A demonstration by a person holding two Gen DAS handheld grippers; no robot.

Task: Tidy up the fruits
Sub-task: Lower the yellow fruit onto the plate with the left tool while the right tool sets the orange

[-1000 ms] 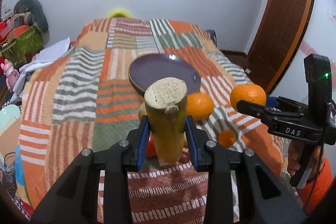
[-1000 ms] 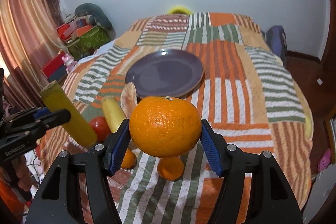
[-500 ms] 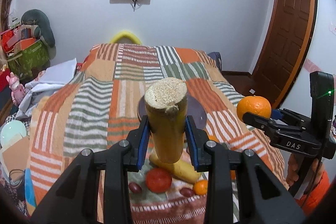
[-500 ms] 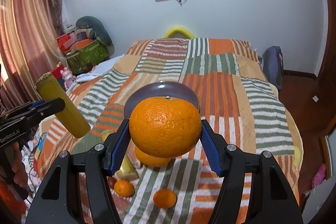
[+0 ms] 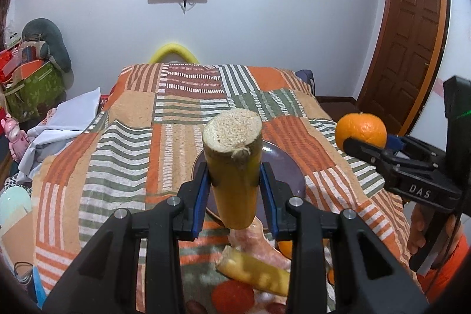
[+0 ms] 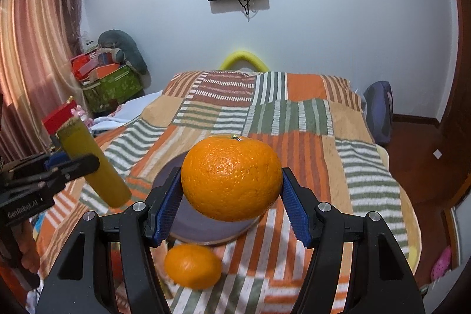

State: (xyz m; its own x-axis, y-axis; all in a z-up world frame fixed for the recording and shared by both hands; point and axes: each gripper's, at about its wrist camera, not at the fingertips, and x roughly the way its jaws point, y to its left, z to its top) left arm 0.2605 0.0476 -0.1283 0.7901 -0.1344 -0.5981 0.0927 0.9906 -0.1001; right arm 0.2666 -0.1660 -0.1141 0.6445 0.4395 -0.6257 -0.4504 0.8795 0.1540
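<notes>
Fruits are mid-sort, none on the plate as far as either view shows.

Left wrist view: the left gripper (image 5: 235, 190) pinches a yellow-green cane piece (image 5: 234, 167) at frame centre, held in the air over the purple plate (image 5: 290, 172). The plate looks empty, though the cane hides much of it. At the right edge the right gripper (image 5: 363, 150) carries an orange (image 5: 360, 130); its body reads "DAS". Along the bottom, a second cane piece (image 5: 256, 272), a peel scrap (image 5: 259, 240) and a tomato (image 5: 232, 295) lie on the quilt (image 5: 123, 161).

Right wrist view: the right gripper (image 6: 231, 196) clamps the orange (image 6: 231, 177) at centre, above the plate (image 6: 169, 175). A loose orange (image 6: 192, 265) sits below, just off the rim. At left, the left gripper (image 6: 78, 165) holds the cane piece (image 6: 94, 164); its side reads "GenRobot.AI".

I judge nearly everything is left to place.
</notes>
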